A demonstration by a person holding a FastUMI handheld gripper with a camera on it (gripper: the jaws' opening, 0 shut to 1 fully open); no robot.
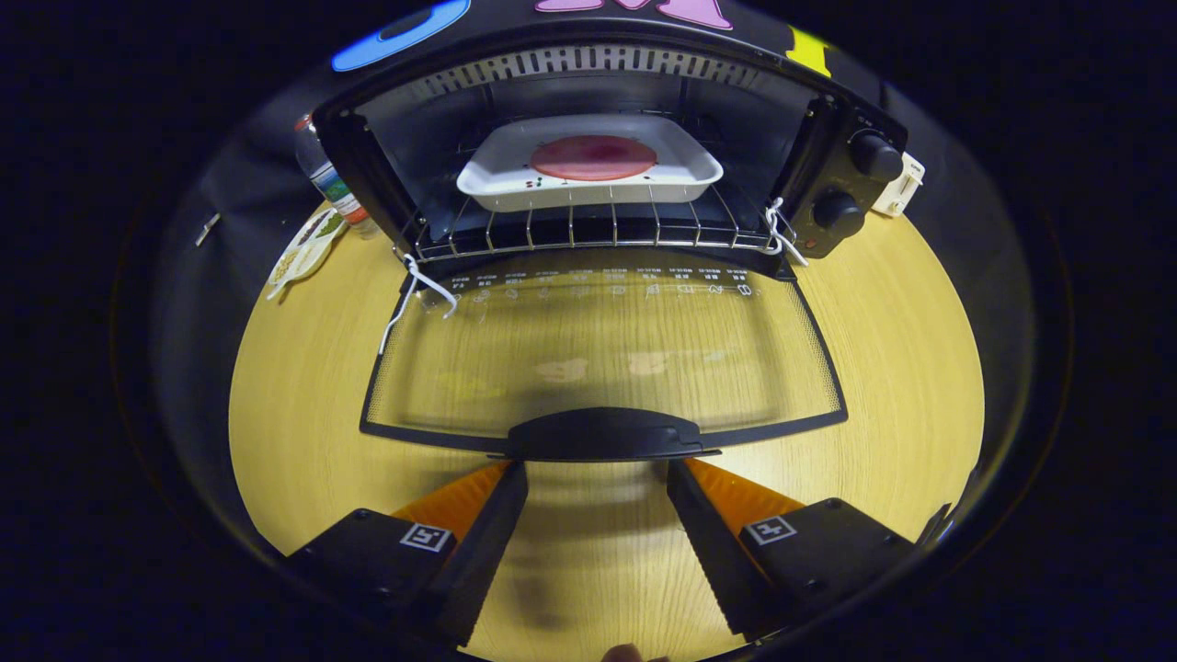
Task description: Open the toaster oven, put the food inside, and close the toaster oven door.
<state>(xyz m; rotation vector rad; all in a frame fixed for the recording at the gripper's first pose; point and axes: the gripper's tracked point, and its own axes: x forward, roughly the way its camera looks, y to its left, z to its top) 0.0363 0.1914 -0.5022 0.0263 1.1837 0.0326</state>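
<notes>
1. Gripper view looks straight into the toaster oven [832,198], which stands on a wooden table [901,368] with its glass door [602,359] dropped flat toward us.
2. The food [593,157], a round reddish piece, lies in a white tray [588,175], and that tray sits on the wire rack [588,234] inside the oven cavity, well beyond the fingers.
3. The gripper [598,478] hangs low over the table with its jaws spread wide and nothing between them; the fingertips [508,492] come up just short of the door's black handle [602,434], one to each side of it, and I cannot tell whether they touch it.
4. From where I stand, the opening and the loading look done, so the step in hand is shutting the door.
5. I would guess the next move calls for getting hold of the handle, or getting under its lip, and swinging the door up on its hinge until it meets the oven front.
6. White cords [418,290] hang at both hinge corners; they might catch as the door rises.
7. A plastic bottle [326,184] and a leaf-shaped dish [308,248] sit off beside the oven's left wall, and two knobs [855,179] on the right panel, all clear of the door's path.
</notes>
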